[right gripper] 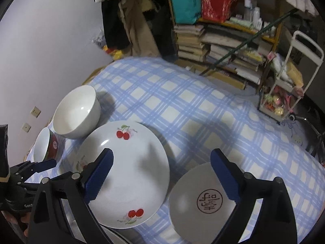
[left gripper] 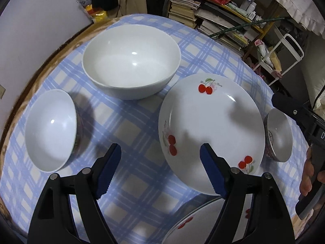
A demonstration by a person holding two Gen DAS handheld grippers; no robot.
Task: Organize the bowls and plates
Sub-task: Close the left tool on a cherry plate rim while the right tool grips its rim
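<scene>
A cherry-patterned plate (left gripper: pixel 211 126) lies on the blue checked tablecloth, with a second cherry plate (left gripper: pixel 195 225) at the bottom edge. A large white bowl (left gripper: pixel 132 61) stands behind, a smaller bowl (left gripper: pixel 50 130) at the left, and a small patterned bowl (left gripper: pixel 278 134) at the right. My left gripper (left gripper: pixel 160 170) is open and empty above the cloth, its right finger over the plate's near rim. In the right wrist view the cherry plate (right gripper: pixel 130 174) sits centre-left, the large bowl (right gripper: pixel 77 111) and red-sided bowl (right gripper: pixel 45 146) behind it, a bowl with a seal mark (right gripper: pixel 203 201) lower right. My right gripper (right gripper: pixel 162 174) is open and empty above plate and bowl.
The table's wooden edge (left gripper: pixel 40 65) curves along the left by a white wall. A cluttered bookshelf (right gripper: pixel 223 40) and a white cart (right gripper: pixel 284 93) stand beyond the far side. The other gripper (right gripper: pixel 24 174) shows at the left edge.
</scene>
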